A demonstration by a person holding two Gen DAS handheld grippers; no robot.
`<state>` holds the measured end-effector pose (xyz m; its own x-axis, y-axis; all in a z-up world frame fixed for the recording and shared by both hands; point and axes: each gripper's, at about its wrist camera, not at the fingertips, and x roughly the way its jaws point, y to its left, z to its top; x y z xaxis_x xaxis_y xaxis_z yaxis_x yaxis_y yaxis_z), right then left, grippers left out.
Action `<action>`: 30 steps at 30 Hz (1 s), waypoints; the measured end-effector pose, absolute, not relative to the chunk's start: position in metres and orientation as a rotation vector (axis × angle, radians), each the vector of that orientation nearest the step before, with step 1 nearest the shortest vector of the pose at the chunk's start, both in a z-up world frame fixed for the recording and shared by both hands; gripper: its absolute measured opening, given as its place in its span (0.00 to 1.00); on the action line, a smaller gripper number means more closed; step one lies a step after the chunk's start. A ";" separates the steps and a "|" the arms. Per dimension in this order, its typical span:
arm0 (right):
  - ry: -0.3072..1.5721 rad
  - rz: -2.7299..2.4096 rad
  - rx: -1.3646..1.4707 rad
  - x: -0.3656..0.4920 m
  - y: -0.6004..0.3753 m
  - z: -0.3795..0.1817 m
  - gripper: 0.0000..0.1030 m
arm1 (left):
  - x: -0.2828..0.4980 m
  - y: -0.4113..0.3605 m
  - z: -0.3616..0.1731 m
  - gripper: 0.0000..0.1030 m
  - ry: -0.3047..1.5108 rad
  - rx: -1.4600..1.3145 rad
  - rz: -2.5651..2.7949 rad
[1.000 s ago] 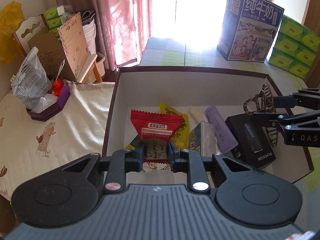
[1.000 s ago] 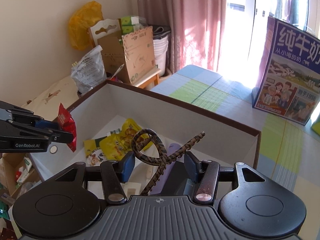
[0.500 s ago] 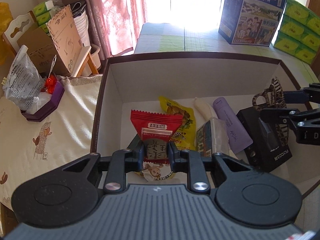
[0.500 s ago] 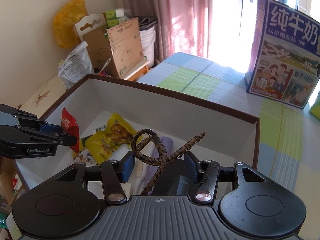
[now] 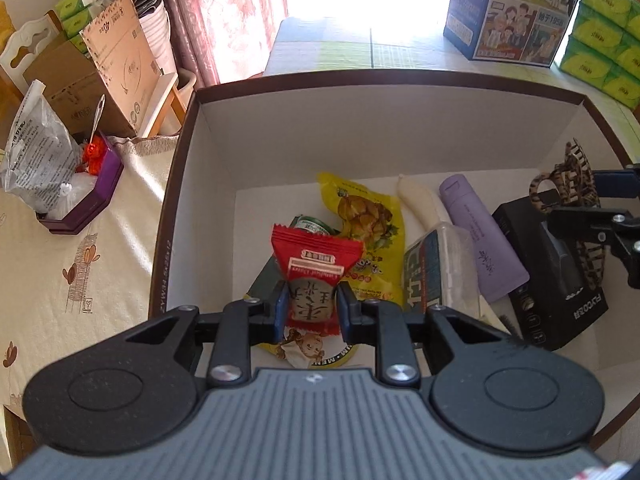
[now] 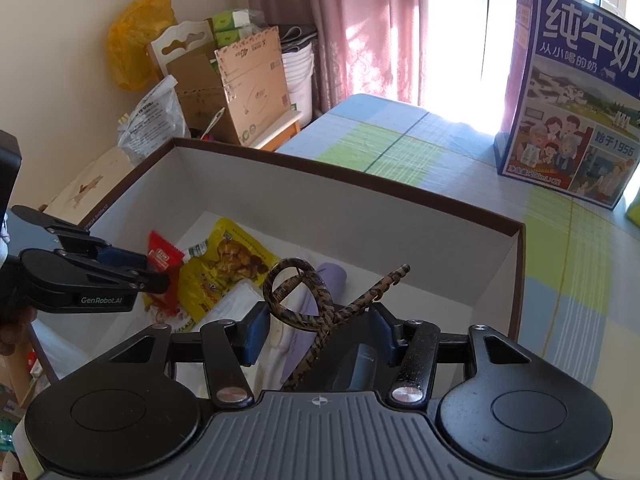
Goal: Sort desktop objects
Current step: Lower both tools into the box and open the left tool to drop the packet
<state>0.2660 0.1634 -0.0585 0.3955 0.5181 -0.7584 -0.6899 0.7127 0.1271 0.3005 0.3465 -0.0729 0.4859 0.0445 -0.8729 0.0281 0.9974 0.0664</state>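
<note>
Sinking lower into the box (image 5: 188, 184) than a second ago, the left gripper (image 5: 311, 309) stays clenched on the red packet (image 5: 314, 268), now just above the snacks at 6 o'clock, so a drop looks close, while the right gripper (image 6: 318, 330) grasps the hair claw (image 6: 308, 300).

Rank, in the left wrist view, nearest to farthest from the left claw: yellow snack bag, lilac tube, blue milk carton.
1. Yellow snack bag, just beyond the left claw.
2. Lilac tube, farther right in the box.
3. Blue milk carton, outside, top right.
</note>
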 end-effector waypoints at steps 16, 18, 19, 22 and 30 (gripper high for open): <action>0.932 0.779 -0.306 0.258 0.167 -0.075 0.50 | 0.287 0.342 -0.062 0.51 1.041 0.048 -0.019; 0.949 0.760 -0.313 0.261 0.165 -0.077 0.50 | 0.285 0.341 -0.060 0.54 1.035 0.048 -0.017; 0.955 0.753 -0.317 0.262 0.164 -0.077 0.50 | 0.284 0.341 -0.060 0.57 1.032 0.051 -0.014; 0.965 0.734 -0.331 0.265 0.162 -0.079 0.50 | 0.283 0.341 -0.058 0.57 1.030 0.050 -0.009; 0.951 0.722 -0.339 0.268 0.160 -0.078 0.50 | 0.282 0.342 -0.056 0.58 1.026 0.047 -0.006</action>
<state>0.2677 0.1605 -0.0778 0.3742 0.4086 -0.8325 -0.6920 0.7206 0.0426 0.2819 0.3418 -0.0563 0.5182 0.0171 -0.8551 0.0268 0.9990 0.0362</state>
